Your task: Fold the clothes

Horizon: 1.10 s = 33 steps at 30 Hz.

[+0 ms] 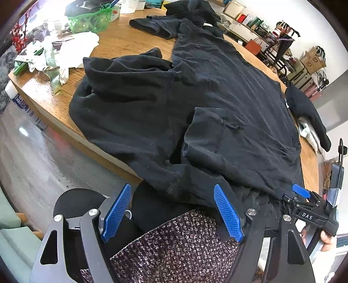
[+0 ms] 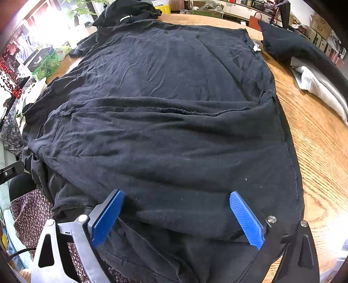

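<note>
1. On the round wooden worktop (image 2: 322,152), a large black cotton T-shirt (image 2: 165,113) lies spread out, its near edge hanging over the rim toward the person.
2. One short sleeve (image 1: 215,132) is folded inward onto the shirt body (left wrist view); a wrinkled fold runs across the body in the right wrist view.
3. The left hand-held gripper (image 1: 174,214) is held off the worktop's near edge, just below the overhanging hem. Its blue ribbed fingers (image 1: 228,215) are spread wide and grip nothing; a dark floral-print fabric (image 1: 180,246) shows between them.
4. The right hand-held gripper (image 2: 180,217) sits at the near edge of the shirt. Its blue fingers (image 2: 245,217) are spread wide, with black cloth lying between them but not pinched.
5. Further black garments (image 1: 161,25) lie bunched at the far side of the worktop.
6. A folded black garment (image 2: 295,48) rests on a folded grey-white cloth (image 2: 319,89) at the right edge, apart from the shirt.
7. A green plastic basket (image 1: 90,19) stands at the far left.
</note>
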Each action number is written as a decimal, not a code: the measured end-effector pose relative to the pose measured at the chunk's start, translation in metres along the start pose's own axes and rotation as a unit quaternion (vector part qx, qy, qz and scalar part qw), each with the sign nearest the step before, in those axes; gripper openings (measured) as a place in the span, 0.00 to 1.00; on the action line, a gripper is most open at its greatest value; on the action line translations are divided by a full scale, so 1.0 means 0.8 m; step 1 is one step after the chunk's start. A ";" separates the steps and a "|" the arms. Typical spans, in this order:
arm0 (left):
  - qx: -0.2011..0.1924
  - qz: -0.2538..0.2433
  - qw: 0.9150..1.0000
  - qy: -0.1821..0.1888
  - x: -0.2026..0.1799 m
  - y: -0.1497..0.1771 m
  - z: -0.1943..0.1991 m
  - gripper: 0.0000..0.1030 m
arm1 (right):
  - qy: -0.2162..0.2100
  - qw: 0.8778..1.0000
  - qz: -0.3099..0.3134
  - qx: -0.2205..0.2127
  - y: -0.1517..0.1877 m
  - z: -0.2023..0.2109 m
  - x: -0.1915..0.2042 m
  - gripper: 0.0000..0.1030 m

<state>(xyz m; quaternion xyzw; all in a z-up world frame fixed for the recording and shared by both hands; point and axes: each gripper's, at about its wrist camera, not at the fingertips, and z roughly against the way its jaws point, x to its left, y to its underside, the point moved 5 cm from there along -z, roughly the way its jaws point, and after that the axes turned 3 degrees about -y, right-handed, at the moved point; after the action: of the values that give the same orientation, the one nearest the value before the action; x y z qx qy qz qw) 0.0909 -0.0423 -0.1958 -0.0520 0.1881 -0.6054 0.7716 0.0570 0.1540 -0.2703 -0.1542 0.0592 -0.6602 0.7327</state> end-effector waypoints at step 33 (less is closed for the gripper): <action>-0.033 0.063 0.997 0.016 0.032 -0.021 0.015 0.77 | -0.017 1.000 -0.013 -0.003 0.002 0.002 -0.001 0.99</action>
<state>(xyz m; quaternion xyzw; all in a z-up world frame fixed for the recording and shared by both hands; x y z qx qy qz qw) 0.0851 -0.0731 -0.1855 -0.0560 0.2231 -0.5500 0.8028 0.0588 0.1548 -0.2696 -0.1684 0.0468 -0.6668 0.7244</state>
